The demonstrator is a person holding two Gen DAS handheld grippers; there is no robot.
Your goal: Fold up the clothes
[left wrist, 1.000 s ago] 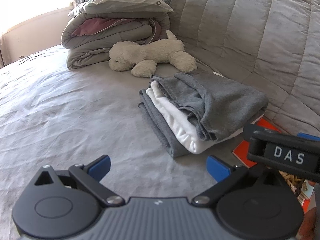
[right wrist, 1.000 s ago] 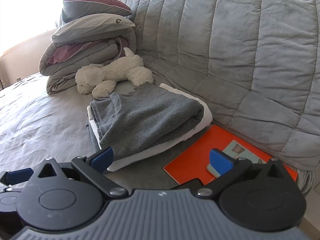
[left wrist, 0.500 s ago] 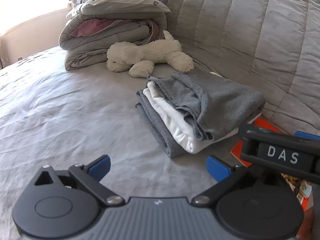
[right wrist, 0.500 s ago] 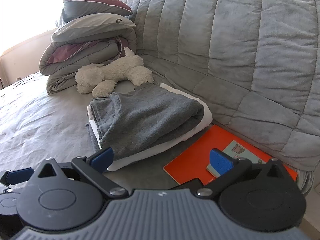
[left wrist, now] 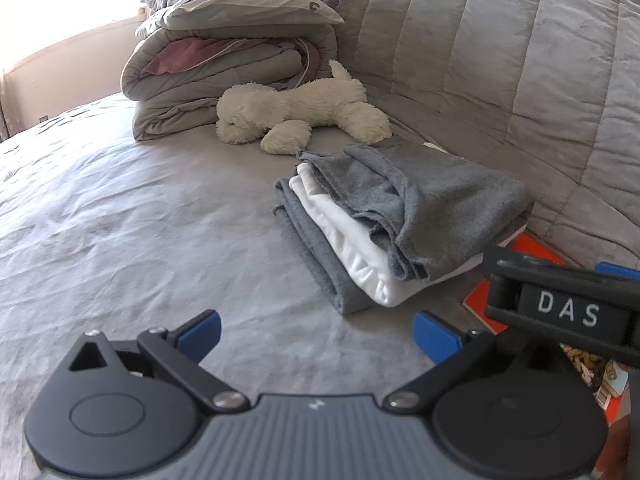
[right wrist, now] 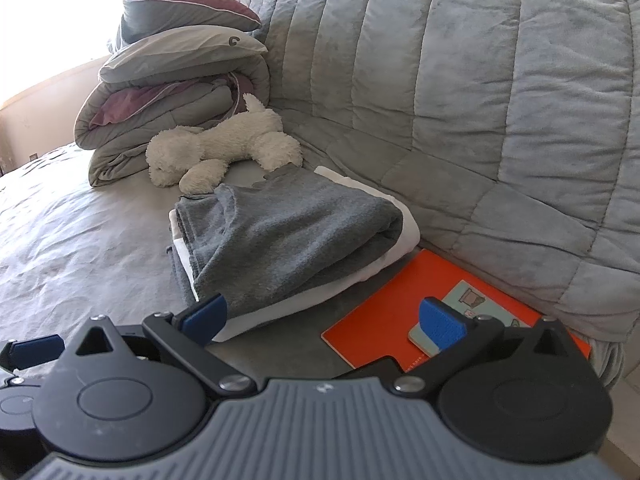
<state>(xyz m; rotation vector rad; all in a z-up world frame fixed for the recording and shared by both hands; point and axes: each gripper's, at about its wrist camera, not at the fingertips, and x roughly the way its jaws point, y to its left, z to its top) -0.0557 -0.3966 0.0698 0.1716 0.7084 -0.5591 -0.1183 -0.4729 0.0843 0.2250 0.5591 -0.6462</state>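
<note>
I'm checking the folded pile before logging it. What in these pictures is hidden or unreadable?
- Orange flat book: right wrist view, its cover picture is partly behind the right hand-held gripper; left wrist view, mostly hidden by the black DAS-labelled gripper body.
- Folded grey-and-white clothes stack: the lowest layers show only as edges.
- Window area: overexposed.

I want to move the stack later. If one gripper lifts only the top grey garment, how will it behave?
The top grey garment looks like soft fleece, so it would probably sag and unfold. Its loose edges may trail open. It likely slides off the white garment without dragging it.
</note>
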